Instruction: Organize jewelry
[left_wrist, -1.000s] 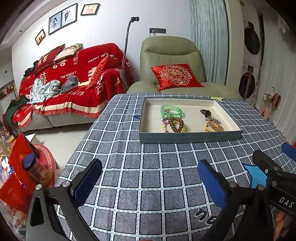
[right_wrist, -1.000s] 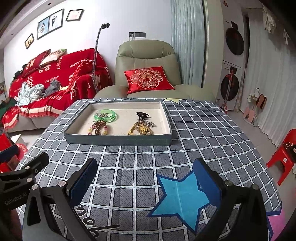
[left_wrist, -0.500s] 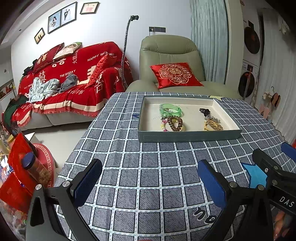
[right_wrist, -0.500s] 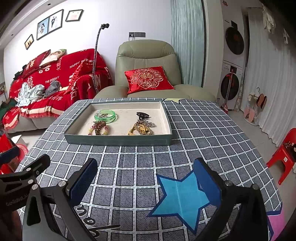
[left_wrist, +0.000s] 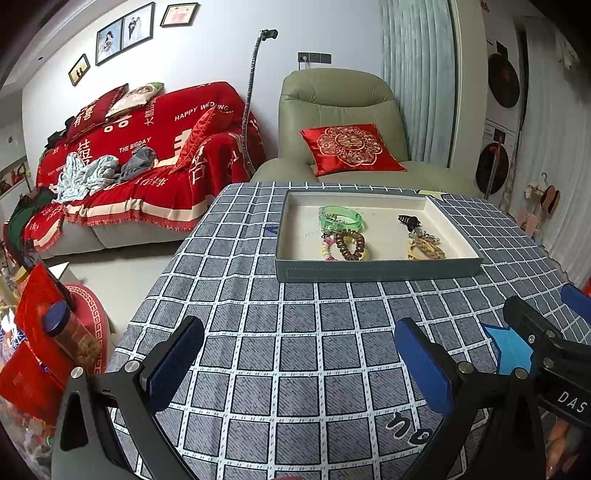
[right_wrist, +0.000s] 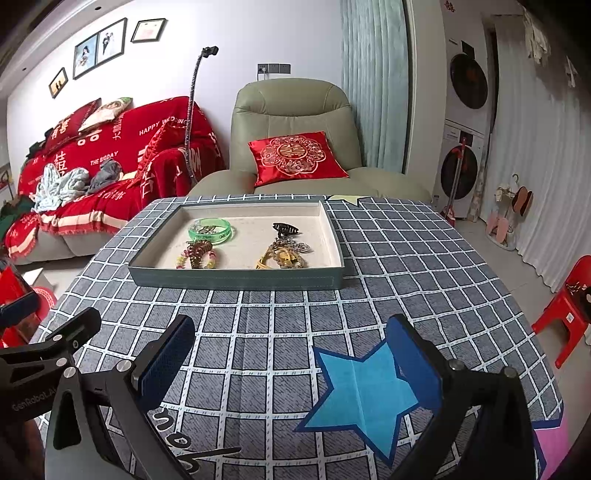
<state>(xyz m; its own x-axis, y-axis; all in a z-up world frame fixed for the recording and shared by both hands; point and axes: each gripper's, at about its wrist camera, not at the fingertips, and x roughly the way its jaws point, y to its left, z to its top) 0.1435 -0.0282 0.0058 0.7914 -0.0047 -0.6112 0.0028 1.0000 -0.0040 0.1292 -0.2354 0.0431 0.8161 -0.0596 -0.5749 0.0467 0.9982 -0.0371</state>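
In the tray (left_wrist: 376, 271), tangled bracelets (left_wrist: 345, 247) are risking a snagged double pick; left gripper (left_wrist: 299, 363) and right gripper (right_wrist: 291, 356) are hanging released, empty.

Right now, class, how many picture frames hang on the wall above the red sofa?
3. The small frame hangs lowest at the left, the double-photo frame in the middle, and the light frame highest at the right. More may lie beyond the left edge.

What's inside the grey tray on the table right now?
Inside the tray: a green bangle, a beaded bracelet with a brown coil tie, a black hair claw and gold-and-silver pieces. Anything beneath those piles is hidden.
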